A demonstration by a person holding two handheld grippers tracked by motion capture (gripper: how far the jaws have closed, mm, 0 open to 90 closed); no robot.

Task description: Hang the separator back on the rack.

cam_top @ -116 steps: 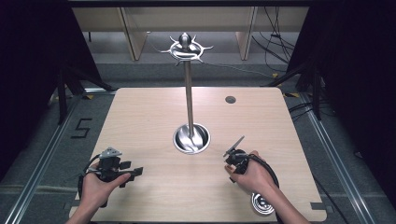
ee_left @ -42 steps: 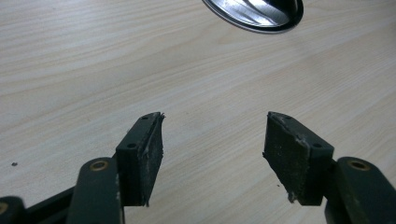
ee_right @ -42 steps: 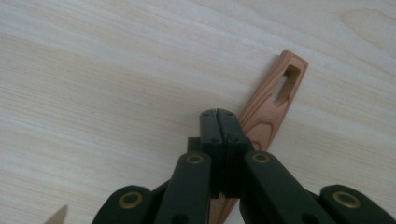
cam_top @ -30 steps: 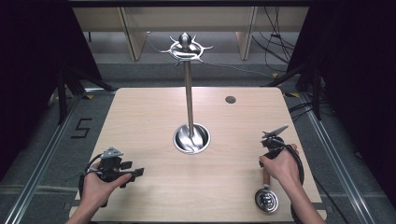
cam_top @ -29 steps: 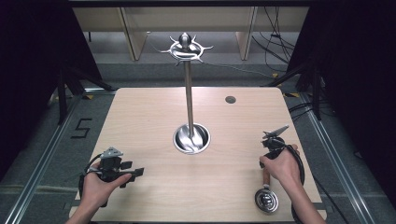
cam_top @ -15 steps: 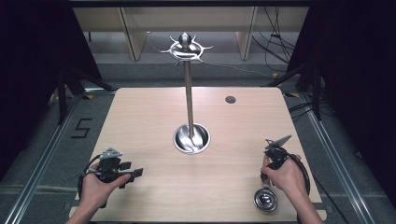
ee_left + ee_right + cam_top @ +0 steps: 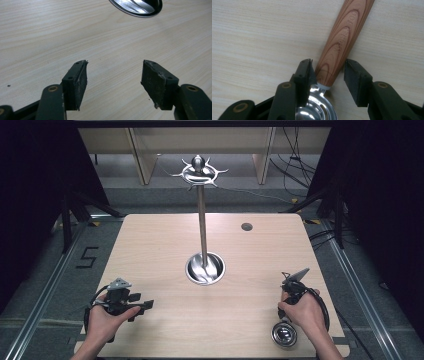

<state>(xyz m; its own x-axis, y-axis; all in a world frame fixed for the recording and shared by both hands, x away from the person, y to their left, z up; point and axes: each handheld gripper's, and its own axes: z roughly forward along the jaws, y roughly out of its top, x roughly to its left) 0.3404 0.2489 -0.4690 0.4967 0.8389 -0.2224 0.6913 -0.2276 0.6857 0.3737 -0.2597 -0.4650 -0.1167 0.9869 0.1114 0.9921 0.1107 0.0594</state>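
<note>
- The right hand-held gripper (image 7: pixel 328 72) points down at a little metal strainer (image 7: pixel 317 110) with a wooden handle (image 7: pixel 343 37), which lies flat on the desk (image 7: pixel 160 245).
- Its jaws have just been opening. The wooden handle sits between them, where the wood meets the metal ring.
- The left pad looks to be touching the handle or just beside it. The right pad has a gap, so nothing is squeezed. The strainer is let go.
- From the high view, the strainer (image 7: pixel 284 334) lies near the desk's front right corner, just under the right hand (image 7: pixel 302 312).
- The left hand-held gripper (image 7: pixel 113 80) is low over the bare desk at the front left. Its jaws are wide apart with only wood between them.
- A tall metal stand (image 7: pixel 202 220) with a round shiny base (image 7: pixel 205 268) is in the middle of the desk, well apart from both hands.
- A small dark hole (image 7: pixel 246 226) is in the desk behind the stand.
</note>
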